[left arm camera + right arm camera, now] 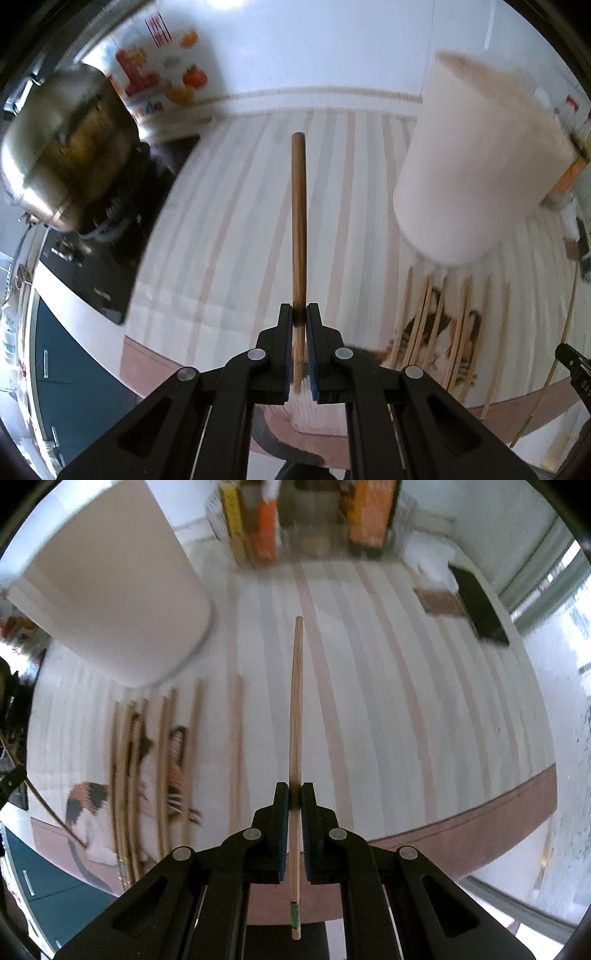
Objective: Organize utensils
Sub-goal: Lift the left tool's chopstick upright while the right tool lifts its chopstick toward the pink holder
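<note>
Left wrist view. The left gripper [299, 314] has its fingers [284, 332] clamped on a brown wooden chopstick [298, 221]. The stick runs straight ahead from the fingers, its free end up over the striped cloth [229, 221] that covers the table. A tall white container [476, 162] stands toward the table's far right side, blurred. Just before it, toward the near edge, a row of loose chopsticks [436, 325] lies on the cloth across a printed cat figure. On the left, off the cloth edge, a steel pot [62, 147] sits on a black stove top [110, 266]. A black piece, perhaps the other gripper, shows at the right border.

Right wrist view. The right gripper [293, 794] has its fingers [280, 812] closed on a thinner, paler chopstick [295, 709]; a green band marks its rear end, which sticks back past the fingers. It is held above the cloth [388, 701]. The white container [110, 590] is at the far left. The loose chopsticks [147, 768] lie near the left side of the table, toward the near edge. Orange and yellow boxes [314, 517] stand along the far edge; a dark flat object [480, 605] lies by the far right corner.
</note>
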`<state>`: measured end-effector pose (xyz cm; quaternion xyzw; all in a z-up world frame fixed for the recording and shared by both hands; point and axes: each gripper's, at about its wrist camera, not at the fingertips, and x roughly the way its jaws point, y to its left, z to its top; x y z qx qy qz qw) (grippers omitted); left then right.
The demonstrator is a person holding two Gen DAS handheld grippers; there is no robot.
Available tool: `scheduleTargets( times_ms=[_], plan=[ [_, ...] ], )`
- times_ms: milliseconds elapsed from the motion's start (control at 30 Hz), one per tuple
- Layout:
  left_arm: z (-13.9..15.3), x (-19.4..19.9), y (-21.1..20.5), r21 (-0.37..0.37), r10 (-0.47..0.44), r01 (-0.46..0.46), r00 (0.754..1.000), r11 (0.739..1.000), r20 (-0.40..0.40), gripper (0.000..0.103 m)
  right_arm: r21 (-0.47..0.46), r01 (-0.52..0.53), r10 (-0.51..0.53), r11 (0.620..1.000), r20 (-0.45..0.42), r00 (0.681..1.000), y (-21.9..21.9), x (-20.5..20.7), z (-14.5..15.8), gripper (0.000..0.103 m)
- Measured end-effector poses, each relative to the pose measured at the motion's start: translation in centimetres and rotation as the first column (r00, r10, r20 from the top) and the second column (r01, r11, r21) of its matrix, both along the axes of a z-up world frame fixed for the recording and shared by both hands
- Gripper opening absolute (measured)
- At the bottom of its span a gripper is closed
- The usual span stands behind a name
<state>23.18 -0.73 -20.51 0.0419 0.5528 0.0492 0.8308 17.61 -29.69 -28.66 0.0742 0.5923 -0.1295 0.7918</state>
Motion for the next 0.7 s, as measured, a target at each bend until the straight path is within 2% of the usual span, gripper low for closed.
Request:
scheduleTargets(
  times_ms=[167, 367, 567, 700],
  plan=[
    [4.0, 0.7, 0.4, -0.037, 0.014, -0.01, 0.996, 0.999, 0.089, 0.005, 0.018, -0.013, 0.011, 1.0, 0.073, 0.997, 1.8, 0.8, 1.9, 0.007],
    [9.7, 1.9, 0.5, -0.123, 0.032, -0.008, 0.98, 0.992, 0.195, 0.005, 0.045, -0.039, 0.029, 0.998, 0.189, 0.982, 2.9, 2.0, 6.2, 0.007],
    [17.3, 3.6, -0.2, -0.221, 0.035, 0.036, 0.95, 0.975, 0.309, 0.005, 0.114, -0.072, 0.031, 0.991, 0.328, 0.944, 3.1, 4.8, 12.9, 0.007],
    [21.3, 4.9, -1.5, -0.267, 0.023, 0.081, 0.932, 0.96, 0.363, 0.005, 0.131, -0.111, 0.043, 0.985, 0.436, 0.899, 2.9, 7.6, 18.4, 0.007]
  ],
)
